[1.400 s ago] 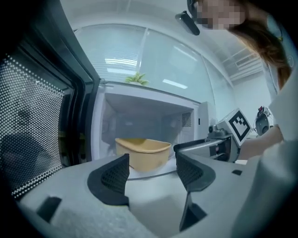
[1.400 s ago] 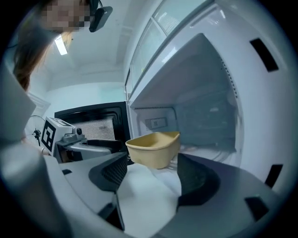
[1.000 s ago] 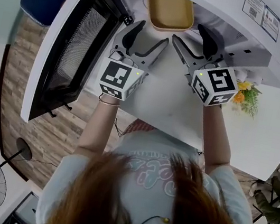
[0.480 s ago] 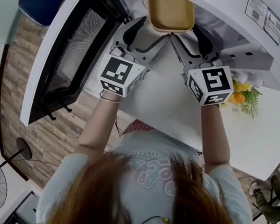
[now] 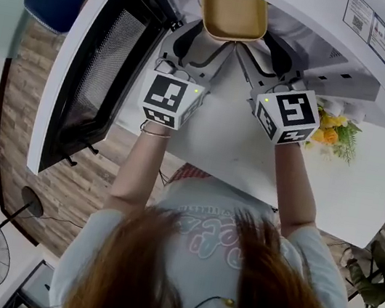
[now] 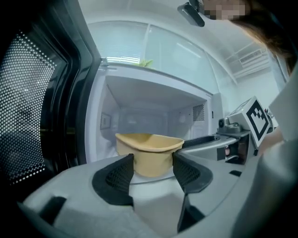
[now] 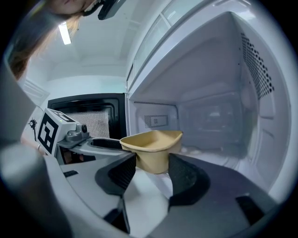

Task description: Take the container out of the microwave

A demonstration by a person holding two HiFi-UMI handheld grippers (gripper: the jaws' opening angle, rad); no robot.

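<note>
Closing just now on both sides: left gripper (image 6: 153, 163) fingers (image 6: 114, 179) spread around one near corner of the yellow container (image 5: 233, 9), right gripper (image 7: 152, 161) spread around the other. No firm pinch seen; pads cover the container's lower sides. Container sits inside the microwave (image 5: 306, 11), far end cut off by the roof in head view. Door (image 5: 92, 73) swung wide left, apart from left gripper. Flowers (image 5: 337, 131) on table (image 5: 232, 138) just beside right gripper.

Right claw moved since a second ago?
Yes. The right claw has edged forward into the microwave, toward the container; its jaws have just been closing, with the container between them.
</note>
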